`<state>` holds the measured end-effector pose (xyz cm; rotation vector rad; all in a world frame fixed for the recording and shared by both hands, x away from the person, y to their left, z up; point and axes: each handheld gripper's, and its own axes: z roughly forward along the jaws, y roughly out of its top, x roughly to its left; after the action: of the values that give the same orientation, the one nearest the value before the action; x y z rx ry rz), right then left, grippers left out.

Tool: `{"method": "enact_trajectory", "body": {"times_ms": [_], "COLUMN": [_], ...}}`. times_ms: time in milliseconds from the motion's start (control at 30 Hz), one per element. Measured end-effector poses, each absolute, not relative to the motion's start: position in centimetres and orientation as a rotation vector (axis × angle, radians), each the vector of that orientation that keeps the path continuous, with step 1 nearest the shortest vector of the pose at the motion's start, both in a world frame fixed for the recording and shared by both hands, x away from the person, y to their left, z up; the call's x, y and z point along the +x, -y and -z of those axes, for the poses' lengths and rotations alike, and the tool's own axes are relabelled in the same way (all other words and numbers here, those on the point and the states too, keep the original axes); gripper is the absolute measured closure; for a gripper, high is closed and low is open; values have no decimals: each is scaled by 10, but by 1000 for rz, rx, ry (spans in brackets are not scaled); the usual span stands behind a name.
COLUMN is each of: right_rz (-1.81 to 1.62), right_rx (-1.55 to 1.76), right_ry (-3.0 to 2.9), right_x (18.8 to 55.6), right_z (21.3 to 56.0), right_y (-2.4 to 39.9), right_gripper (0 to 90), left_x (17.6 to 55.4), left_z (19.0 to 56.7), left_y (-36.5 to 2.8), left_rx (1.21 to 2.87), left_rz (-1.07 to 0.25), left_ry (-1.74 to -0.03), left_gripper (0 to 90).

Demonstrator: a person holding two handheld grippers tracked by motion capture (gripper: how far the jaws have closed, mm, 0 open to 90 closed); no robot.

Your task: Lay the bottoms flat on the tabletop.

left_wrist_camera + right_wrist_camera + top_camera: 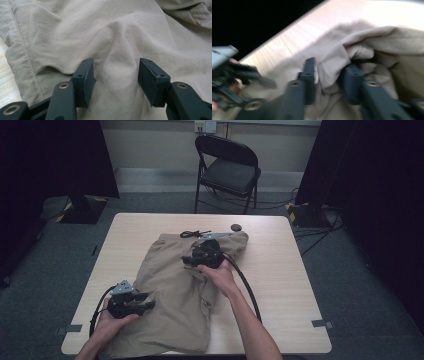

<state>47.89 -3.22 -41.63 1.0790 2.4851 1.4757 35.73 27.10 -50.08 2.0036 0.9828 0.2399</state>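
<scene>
A khaki garment point(170, 290) lies crumpled along the middle of the light wooden table point(280, 270). At the garment's near left edge, my left gripper point(149, 301) points right across the cloth. Its jaws point(116, 62) stand apart on the fabric point(75, 30) with a soft raised hump between them. Farther back, my right gripper point(186, 261) sits over the middle of the garment, pointing left. In the blurred right gripper view its jaws point(330, 63) stand apart with a loose fold of cloth point(387, 45) between them. The left gripper point(232, 72) also appears there, at the left edge.
A small black round object point(236, 227) and a thin black cord point(192, 234) lie by the garment's far end. A black folding chair point(227, 167) stands behind the table. Bare tabletop point(312, 30) lies on both sides of the garment. Dark curtains flank the room.
</scene>
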Motion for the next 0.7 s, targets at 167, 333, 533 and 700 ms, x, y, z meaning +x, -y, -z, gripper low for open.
{"method": "enact_trajectory", "body": {"times_ms": [167,333,533,700], "right_rz": [-1499,-1460,-1352,-1322], "right_rx": [1064,1093,1210,1235], "right_ry": [-2467,-2391,-2403,-2439], "right_x": [468,462,475,485], "right_z": [416,405,438,456], "right_y": [46,76,87,69], "right_gripper": [456,463,440,600], "left_x": [358,357,359,359], "left_z": [501,500,501,501], "left_y": [-272,-271,-271,-271], "left_rx": [2006,2008,2001,1995], "left_rz": [-238,-248,-242,-238], "left_ry": [-984,-986,-991,-995], "left_gripper": [462,462,462,462]}}
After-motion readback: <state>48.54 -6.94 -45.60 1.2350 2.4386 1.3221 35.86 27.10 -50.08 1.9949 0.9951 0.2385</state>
